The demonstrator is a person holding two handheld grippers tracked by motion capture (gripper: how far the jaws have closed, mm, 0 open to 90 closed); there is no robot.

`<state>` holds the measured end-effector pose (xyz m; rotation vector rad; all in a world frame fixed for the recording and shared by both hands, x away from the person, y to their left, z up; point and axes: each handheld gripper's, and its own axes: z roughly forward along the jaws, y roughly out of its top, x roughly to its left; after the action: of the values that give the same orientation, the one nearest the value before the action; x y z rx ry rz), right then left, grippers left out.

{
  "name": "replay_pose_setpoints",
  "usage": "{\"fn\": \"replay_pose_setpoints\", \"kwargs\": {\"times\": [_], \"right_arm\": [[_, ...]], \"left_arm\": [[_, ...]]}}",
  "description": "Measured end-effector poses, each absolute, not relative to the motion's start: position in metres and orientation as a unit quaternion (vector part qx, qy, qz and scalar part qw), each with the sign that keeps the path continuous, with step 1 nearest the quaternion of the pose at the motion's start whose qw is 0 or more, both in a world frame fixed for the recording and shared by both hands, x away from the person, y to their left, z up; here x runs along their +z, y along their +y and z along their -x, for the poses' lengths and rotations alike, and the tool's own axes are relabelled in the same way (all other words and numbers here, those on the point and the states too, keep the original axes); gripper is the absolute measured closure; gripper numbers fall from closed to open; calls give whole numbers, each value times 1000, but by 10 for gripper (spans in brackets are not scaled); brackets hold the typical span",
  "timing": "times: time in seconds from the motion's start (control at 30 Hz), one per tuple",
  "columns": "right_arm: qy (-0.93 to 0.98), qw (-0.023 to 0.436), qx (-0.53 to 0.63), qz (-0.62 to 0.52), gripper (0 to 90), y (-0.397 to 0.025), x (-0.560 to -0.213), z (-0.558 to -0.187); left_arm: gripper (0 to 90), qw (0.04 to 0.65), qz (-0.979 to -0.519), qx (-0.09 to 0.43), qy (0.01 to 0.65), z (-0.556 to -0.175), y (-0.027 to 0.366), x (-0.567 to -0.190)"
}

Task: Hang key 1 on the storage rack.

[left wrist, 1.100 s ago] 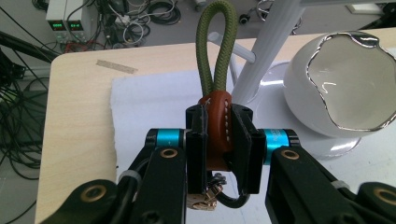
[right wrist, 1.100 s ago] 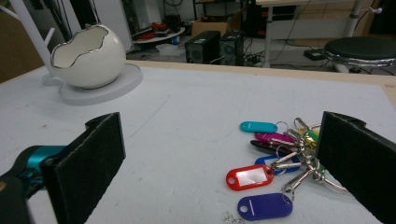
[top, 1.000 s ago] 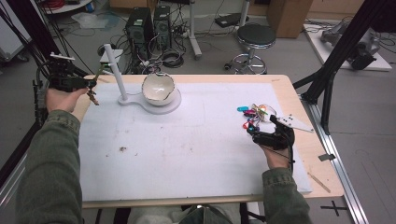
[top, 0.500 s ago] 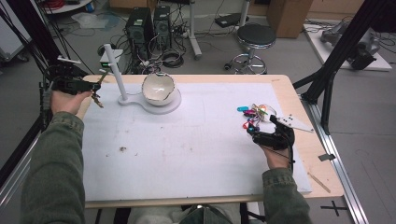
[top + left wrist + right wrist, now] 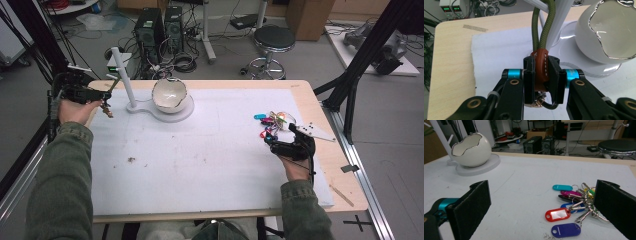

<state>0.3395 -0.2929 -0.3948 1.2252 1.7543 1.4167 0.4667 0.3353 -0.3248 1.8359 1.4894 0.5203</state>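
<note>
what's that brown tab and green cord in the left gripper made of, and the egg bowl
Brown tab: looks like leather, with pale stitching and a smooth sheen. Green cord: a woven braid, likely nylon. Egg-shaped bowl: glossy white, probably glazed ceramic, with a mirror-silver jagged rim.

Black stool and computer towers beyond the table.

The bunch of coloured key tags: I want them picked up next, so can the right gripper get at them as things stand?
Probably yes. The right gripper rests on the mat just short of the key tags, its jaws wide apart, and nothing lies between them. The left gripper is busy across the table.
</note>
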Motion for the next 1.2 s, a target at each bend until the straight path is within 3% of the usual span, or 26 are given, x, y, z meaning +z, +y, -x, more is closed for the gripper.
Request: {"fn": "replay_pose_setpoints", "kwargs": {"times": [0.2, 0.4, 0.7, 0.87, 0.97, 1.2], "right_arm": [[657, 284, 529, -457, 5, -293, -395, -340], [657, 283, 528, -458, 5, -292, -395, -340], [657, 282, 529, -457, 5, -293, -395, -340], [657, 282, 529, -457, 5, -293, -395, -340], [657, 282, 529, -457, 5, -293, -395, -340], [655, 282, 530, -458, 5, -293, -395, -340]], "left_arm": [[731, 340, -714, 207, 576, -468, 330, -326], [489, 366, -689, 179, 600, -468, 336, -324], [334, 360, -691, 194, 597, -463, 333, -322], [210, 356, -695, 208, 589, -461, 328, -321], [83, 351, -685, 215, 601, -460, 324, -320], [65, 362, -690, 223, 586, -450, 322, -320]]}}
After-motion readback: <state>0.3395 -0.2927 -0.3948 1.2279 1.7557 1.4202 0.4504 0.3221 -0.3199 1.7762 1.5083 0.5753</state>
